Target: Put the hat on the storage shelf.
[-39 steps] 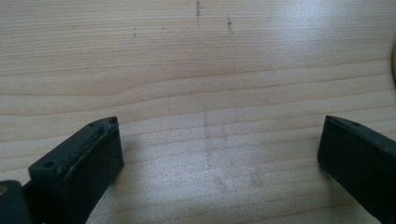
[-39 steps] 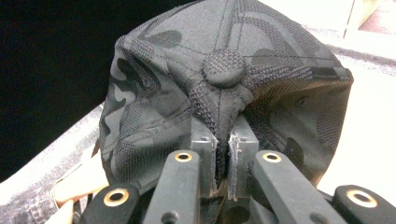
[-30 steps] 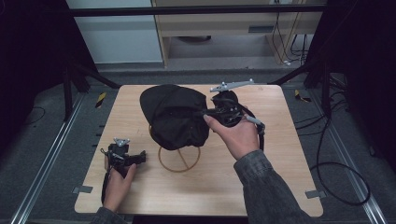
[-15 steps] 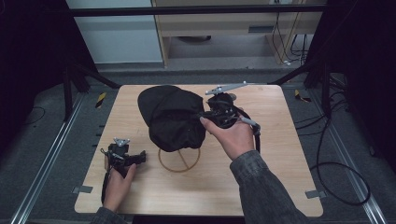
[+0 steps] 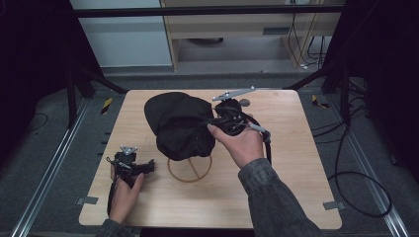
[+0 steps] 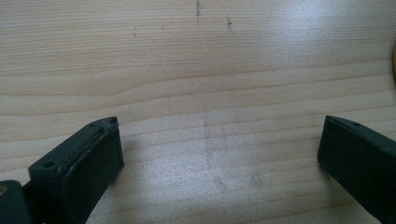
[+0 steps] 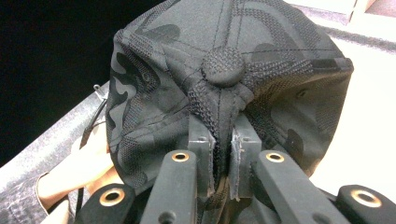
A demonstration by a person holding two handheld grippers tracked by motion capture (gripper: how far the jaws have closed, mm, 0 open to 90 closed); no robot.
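Note:
A black camouflage cap point(image 5: 178, 123) sits over a stand whose wooden ring base point(image 5: 190, 170) rests on the table point(image 5: 296, 163). From the right, my right gripper point(image 5: 217, 121) is shut on a pinch of the cap's fabric. In the right gripper view the jaws point(image 7: 223, 140) clamp a fold of the cap point(image 7: 159, 93) just below its top button point(image 7: 223, 65). My left gripper point(image 5: 146, 168) lies on the table near the front left, apart from the cap. Its jaws stand wide open point(image 6: 219, 140) over bare wood, with nothing between them.
A cable point(image 5: 267, 143) trails from the right gripper over the table. On the floor lie black cables point(image 5: 356, 182) at the right and yellow-black pieces point(image 5: 106, 105) beside the table's far corners. Metal rails point(image 5: 54, 163) run along both sides, and shelving stands behind.
My right gripper and the pinched cap have shifted slightly to the left. The left hand and its gripper have stayed where they were.

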